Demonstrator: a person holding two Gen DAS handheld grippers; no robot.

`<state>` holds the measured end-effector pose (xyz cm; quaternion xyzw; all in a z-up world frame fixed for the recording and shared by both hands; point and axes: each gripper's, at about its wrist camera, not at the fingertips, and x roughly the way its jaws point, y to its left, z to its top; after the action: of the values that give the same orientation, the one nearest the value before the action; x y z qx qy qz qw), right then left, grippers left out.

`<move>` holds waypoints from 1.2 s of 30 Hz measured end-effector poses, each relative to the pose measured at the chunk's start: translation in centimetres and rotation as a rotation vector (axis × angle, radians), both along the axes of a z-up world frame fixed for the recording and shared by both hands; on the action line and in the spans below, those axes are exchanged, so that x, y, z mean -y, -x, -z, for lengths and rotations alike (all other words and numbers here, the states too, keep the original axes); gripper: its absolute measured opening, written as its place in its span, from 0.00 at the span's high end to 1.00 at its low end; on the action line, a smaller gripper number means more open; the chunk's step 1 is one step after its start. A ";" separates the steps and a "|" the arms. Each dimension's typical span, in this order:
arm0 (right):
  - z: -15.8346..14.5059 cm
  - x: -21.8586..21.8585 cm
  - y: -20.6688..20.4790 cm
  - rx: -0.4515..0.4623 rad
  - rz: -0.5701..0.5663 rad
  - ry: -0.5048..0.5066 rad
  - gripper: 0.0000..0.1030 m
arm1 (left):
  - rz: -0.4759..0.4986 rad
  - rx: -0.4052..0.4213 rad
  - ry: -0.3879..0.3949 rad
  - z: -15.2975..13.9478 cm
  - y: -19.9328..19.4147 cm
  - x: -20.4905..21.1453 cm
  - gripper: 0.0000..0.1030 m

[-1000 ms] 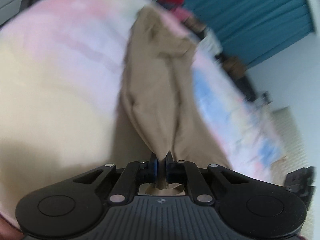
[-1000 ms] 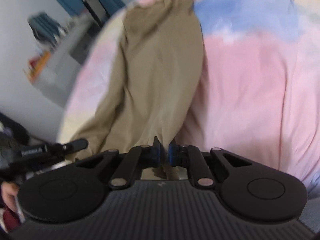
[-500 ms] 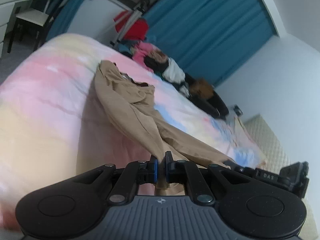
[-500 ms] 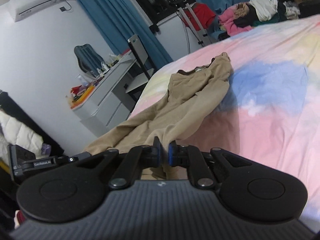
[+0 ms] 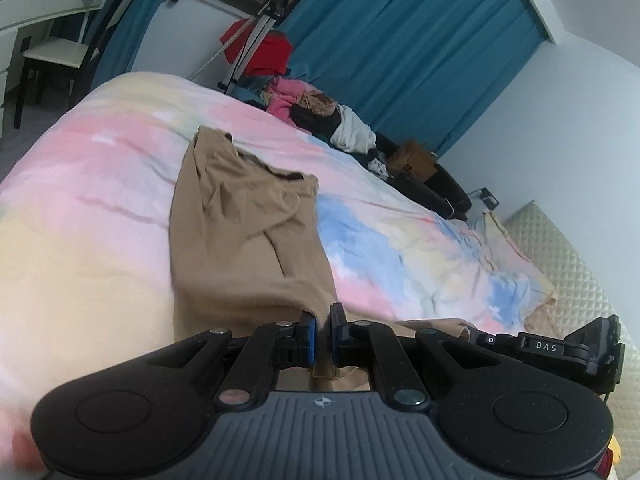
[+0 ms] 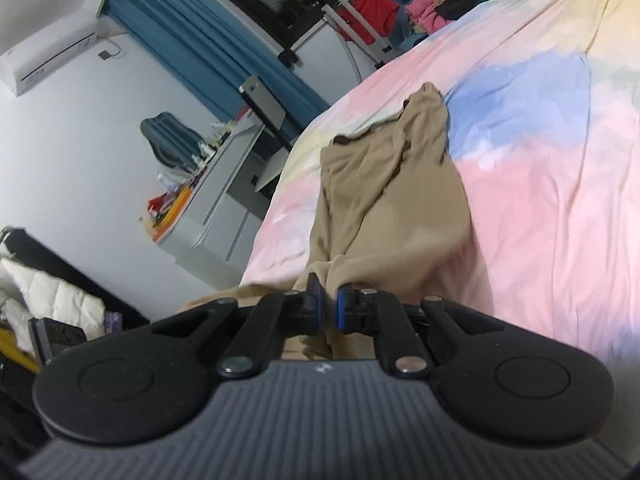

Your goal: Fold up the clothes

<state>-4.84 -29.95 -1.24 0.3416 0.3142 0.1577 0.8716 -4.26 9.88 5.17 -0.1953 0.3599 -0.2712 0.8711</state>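
A pair of tan trousers (image 5: 244, 232) lies stretched along a pastel pink, blue and yellow bedspread (image 5: 100, 184), waistband at the far end. My left gripper (image 5: 320, 328) is shut on one near leg end of the trousers. My right gripper (image 6: 328, 308) is shut on the other leg end; the trousers (image 6: 392, 192) run away from it over the bedspread (image 6: 540, 184). The right gripper's body (image 5: 560, 348) shows at the lower right of the left wrist view.
A heap of mixed clothes (image 5: 320, 116) lies at the bed's far end before blue curtains (image 5: 400, 52). A tripod with a red garment (image 5: 256, 48) stands behind. A white desk and chair (image 6: 240, 160) stand beside the bed. A quilted cream headboard panel (image 5: 560, 264) is at the right.
Both views have lifted from looking down at the cloth to looking along the bed. The trousers have been drawn out and now lie flatter and wider on the bedspread. Both grippers stay shut on the leg ends.
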 end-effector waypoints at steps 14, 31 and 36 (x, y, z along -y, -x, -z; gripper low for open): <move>5.6 0.8 -20.8 -0.044 0.025 0.119 0.89 | -0.041 0.031 -0.149 5.4 -23.4 5.2 0.93; 11.0 -2.5 -26.6 -0.039 0.033 0.379 0.73 | -0.050 0.073 -0.338 13.1 -28.0 8.4 0.54; 9.0 -3.4 -23.9 0.043 0.076 0.396 0.33 | -0.126 0.170 -0.355 10.3 -24.3 8.6 0.26</move>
<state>19.04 -26.51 -10.28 0.1719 0.3072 0.0670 0.9336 20.08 1.32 -5.13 -0.0371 0.3146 -0.1640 0.9342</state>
